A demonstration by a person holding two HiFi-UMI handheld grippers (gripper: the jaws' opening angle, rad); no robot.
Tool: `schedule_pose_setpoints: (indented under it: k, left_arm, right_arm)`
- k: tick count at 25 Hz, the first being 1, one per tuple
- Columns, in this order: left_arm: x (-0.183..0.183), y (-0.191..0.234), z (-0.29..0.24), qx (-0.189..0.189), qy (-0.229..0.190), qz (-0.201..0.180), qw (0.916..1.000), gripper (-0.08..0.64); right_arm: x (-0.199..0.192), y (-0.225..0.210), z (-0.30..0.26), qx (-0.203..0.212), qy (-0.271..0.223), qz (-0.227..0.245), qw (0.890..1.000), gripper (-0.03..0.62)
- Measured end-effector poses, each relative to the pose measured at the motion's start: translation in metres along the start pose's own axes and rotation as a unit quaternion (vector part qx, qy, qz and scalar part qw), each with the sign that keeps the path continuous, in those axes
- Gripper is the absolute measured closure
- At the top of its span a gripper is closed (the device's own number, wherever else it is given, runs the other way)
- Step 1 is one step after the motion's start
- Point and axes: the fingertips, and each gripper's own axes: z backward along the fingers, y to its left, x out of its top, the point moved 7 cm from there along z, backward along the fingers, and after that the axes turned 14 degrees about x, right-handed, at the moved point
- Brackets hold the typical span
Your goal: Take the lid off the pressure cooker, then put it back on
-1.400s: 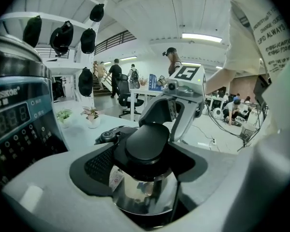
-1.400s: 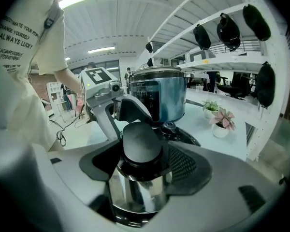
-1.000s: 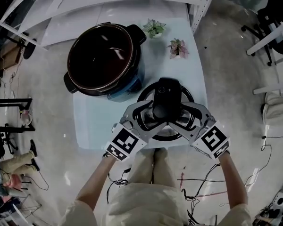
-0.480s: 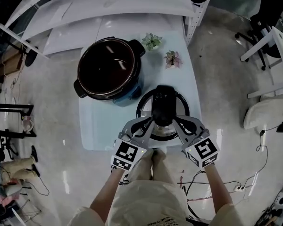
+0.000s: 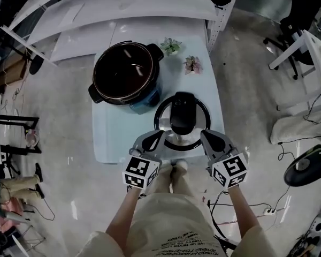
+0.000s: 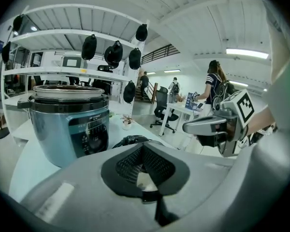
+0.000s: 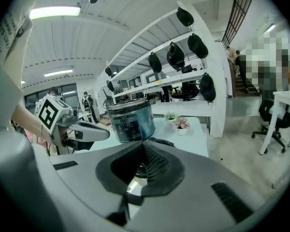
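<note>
Nearest in: the person's legs (image 5: 171, 218) in pale trousers, w/ loose cables (image 5: 224, 205) on the floor by the feet, R side. Both grippers sit just past the knees at the table's near edge, and the lid's tall black handle (image 5: 182, 114) rises btw their tips. L gripper (image 5: 159, 136): jaws pressed together, nothing in them. R gripper (image 5: 204, 134): same, pads meet on air. The lid (image 5: 200, 111) lies flat on the table (image 5: 112, 138), near-R part, right in front of both sets of tips. In head view the L tips overlap its near-L rim and the R tips its near-R rim; contact can't be told from any view. In each gripper view the lid shows just ahead of & below the closed pads. Past the lid, up-L, the pressure cooker (image 5: 125, 76) stands open, dark inside, blue body w/ front panel facing the grippers. It's just beside the lid; whether they touch isn't clear. A green plant (image 5: 170, 46) and a pink plant (image 5: 192, 64), both small & potted, stand at the far-R corner, apart from the cooker. Tabletop is pale blue-white, smooth. Behind it is white shelving (image 5: 123, 7) w/ dark rounded items (image 7: 176, 54) hung from it. Floor is grey & glossy; an office chair (image 7: 273, 120) stands far R, and people (image 6: 215, 86) are in the distance.
</note>
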Motion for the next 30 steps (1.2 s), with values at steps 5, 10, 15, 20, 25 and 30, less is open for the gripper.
schedule_pose_setpoints:
  k: [5, 10, 15, 20, 25, 30]
  left_arm:
    - [0.005, -0.001, 0.019, 0.016, -0.015, 0.008, 0.9997, 0.537]
    - [0.014, 0.003, 0.034, 0.04, -0.035, 0.02, 0.9984, 0.537]
    - [0.018, 0.005, 0.047, 0.059, -0.051, 0.029, 0.9965, 0.537]
    - [0.017, 0.005, 0.052, 0.064, -0.053, 0.028, 0.9961, 0.535]
    - [0.013, 0.006, 0.043, 0.045, -0.045, 0.015, 0.9979, 0.535]
    - [0.011, 0.01, 0.022, 0.014, -0.026, 0.005, 0.9996, 0.529]
  right_arm:
    - [0.006, 0.005, 0.017, -0.024, -0.023, -0.006, 0.999, 0.588]
    - [0.016, 0.006, 0.033, -0.042, -0.048, -0.003, 0.998, 0.588]
    - [0.019, 0.006, 0.044, -0.045, -0.063, -0.005, 0.997, 0.588]
    - [0.017, 0.01, 0.048, -0.029, -0.066, -0.002, 0.997, 0.588]
    - [0.014, 0.008, 0.043, -0.018, -0.064, -0.006, 0.998, 0.588]
    - [0.01, -0.001, 0.028, -0.001, -0.048, 0.003, 0.999, 0.584]
